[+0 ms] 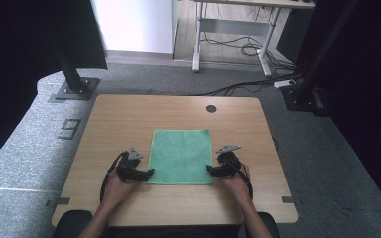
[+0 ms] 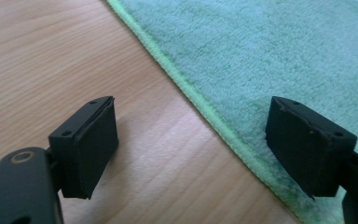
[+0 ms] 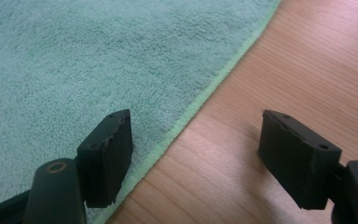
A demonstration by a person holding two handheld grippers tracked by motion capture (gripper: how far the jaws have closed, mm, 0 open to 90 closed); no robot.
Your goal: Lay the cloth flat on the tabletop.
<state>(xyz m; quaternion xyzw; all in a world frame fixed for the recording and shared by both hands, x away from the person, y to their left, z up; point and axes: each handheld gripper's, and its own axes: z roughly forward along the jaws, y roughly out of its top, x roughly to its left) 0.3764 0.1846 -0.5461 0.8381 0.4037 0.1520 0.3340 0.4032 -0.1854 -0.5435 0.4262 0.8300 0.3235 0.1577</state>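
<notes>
A green cloth [image 1: 181, 156] lies flat and square on the wooden table [image 1: 129, 114]. My left gripper [image 1: 150, 172] sits low at the cloth's near left corner, jaws open and straddling the hemmed edge: one pad over bare wood, the other over the cloth [image 2: 270, 56]. My right gripper [image 1: 209, 168] is at the near right corner, also open across the edge, with one pad over the cloth [image 3: 74, 60] and the other over wood. Nothing is pinched by either pair of pads.
A round cable hole [image 1: 211, 108] is in the table's far side. Beyond the table stand a dark frame post [image 1: 72, 74] at the left, a desk frame [image 1: 233, 34] with cables behind, and grey carpet around.
</notes>
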